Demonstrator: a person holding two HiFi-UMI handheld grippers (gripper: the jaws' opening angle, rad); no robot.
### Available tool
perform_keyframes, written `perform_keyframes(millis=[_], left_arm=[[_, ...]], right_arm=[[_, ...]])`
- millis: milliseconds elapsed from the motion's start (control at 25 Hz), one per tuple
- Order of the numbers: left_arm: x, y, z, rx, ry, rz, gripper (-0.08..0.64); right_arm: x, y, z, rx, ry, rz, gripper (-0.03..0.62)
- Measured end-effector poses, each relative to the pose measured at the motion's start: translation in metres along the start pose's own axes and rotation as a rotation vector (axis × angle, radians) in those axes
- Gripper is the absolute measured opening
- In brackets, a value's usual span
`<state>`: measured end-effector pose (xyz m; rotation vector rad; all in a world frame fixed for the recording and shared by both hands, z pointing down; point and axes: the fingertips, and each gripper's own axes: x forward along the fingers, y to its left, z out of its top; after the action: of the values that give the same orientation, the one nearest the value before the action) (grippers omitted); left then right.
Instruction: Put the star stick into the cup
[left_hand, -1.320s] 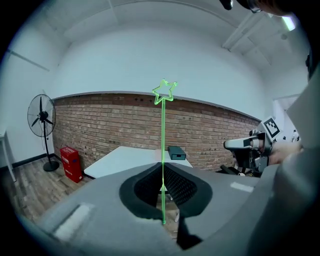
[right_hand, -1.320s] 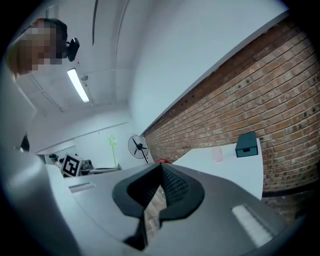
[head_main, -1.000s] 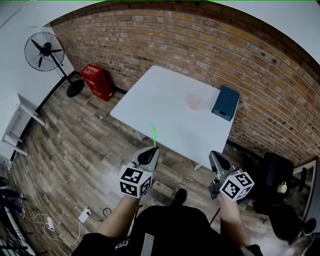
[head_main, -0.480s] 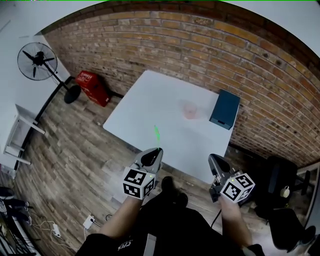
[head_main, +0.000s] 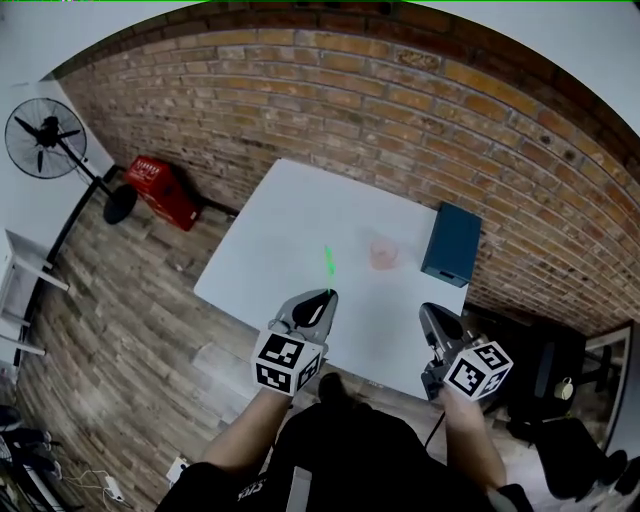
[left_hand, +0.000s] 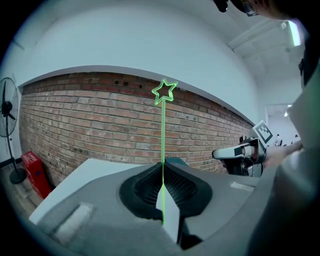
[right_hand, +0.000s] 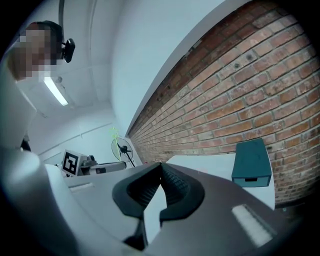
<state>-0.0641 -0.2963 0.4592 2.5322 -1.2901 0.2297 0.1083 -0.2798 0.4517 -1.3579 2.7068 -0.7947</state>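
At far left, my left gripper (head_main: 325, 296) pinches the green star stick (left_hand: 163, 135) upright, jaws tight on its stem. Only that gripper's view shows the star outline. On the white table (head_main: 290, 230), the pink cup (head_main: 384, 253) stands apart from the stick, beside a teal box (head_main: 452, 243). My right gripper (head_main: 432, 314) is closed, empty.

Your thin green star stick (left_hand: 163, 131) looks like glossy, translucent plastic, and the pale pink cup (head_main: 385, 254) like clear plastic. You have a smooth, matt white desk (head_main: 295, 230), a rough red brick wall (head_main: 350, 100) and a grainy wood-plank floor (head_main: 130, 300).
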Motion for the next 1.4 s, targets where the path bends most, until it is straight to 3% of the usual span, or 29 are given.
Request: perform_keyframes(millis=[360, 1120, 1400], left_arm=[[0.061, 0.029, 0.010, 0.024, 0.033, -0.113, 0.014], [0.210, 0.019, 0.009, 0.035, 0.080, -0.178, 0.014], [0.253, 0.010, 0.000, 0.026, 0.091, -0.202, 0.014]], right_arm=[[0.039, -0.018, -0.012, 0.039, 0.020, -0.076, 0.000], [0.085, -0.089, -0.040, 0.113, 0.138, -0.021, 0.000], [0.092, -0.113, -0.037, 0.133, 0.137, -0.023, 0.000]])
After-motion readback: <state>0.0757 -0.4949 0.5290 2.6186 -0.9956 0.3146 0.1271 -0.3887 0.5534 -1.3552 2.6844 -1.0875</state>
